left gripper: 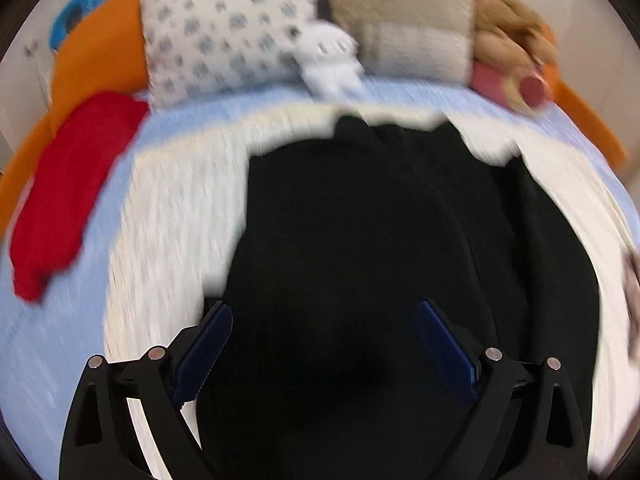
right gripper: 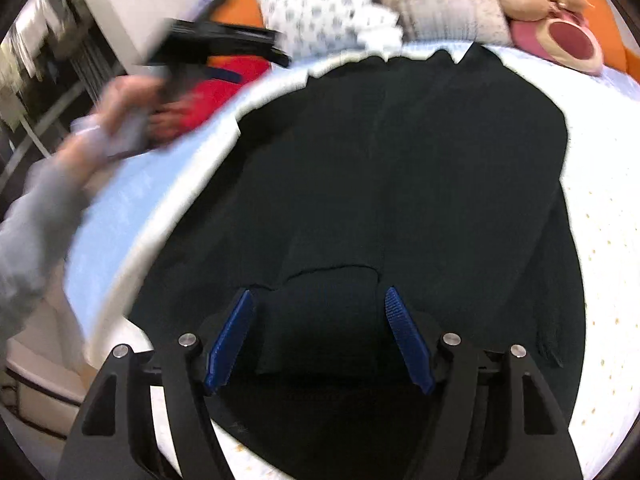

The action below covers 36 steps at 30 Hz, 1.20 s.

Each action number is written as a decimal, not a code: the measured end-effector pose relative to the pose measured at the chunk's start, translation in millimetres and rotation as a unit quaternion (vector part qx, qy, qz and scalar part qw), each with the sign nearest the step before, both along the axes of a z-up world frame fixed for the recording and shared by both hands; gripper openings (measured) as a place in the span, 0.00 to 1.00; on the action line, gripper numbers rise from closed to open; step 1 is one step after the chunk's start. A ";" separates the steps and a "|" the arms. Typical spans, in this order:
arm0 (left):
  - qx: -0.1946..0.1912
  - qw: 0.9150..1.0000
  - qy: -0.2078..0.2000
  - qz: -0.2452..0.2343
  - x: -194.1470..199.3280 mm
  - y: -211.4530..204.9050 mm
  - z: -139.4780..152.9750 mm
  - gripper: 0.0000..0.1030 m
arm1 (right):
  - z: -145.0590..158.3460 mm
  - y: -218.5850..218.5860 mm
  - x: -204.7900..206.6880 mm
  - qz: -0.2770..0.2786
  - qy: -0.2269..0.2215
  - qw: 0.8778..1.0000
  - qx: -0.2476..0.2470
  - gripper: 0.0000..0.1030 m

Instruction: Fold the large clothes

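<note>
Underneath, a white blanket covers the blue bed, pillows behind.

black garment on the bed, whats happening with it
A person is folding a black garment laid out on a white blanket on a bed, with a hand-held gripper in each hand. The right hand-held gripper is open, its blue fingers on either side of a thick fold at the near edge, not yet closed on it. The left hand-held gripper is also open over the garment and holds nothing. A red garment lies off to the left, with pillows behind.
</note>
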<state>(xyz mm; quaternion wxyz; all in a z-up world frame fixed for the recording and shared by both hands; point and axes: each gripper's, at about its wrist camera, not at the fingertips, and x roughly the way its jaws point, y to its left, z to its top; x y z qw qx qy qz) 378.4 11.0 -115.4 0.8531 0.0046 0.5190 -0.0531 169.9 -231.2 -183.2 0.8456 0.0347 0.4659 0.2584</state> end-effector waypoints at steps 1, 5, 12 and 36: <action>-0.024 0.999 0.020 -0.008 -22.8 3.3 -12.6 0.92 | -6.4 4.8 4.6 0.000 0.011 1.000 -0.013 0.58; -0.105 0.990 0.092 -0.014 -76.8 13.8 -68.8 0.92 | -17.4 11.0 2.4 -0.009 0.027 1.000 -0.010 0.41; -0.221 0.973 0.063 0.019 -83.4 30.2 -86.9 0.92 | -5.6 8.0 -12.0 -0.023 0.028 0.999 0.009 0.23; -0.207 0.978 0.010 0.002 -140.7 76.7 15.8 0.21 | 145.8 77.7 -34.4 0.119 -0.034 0.973 0.193 0.14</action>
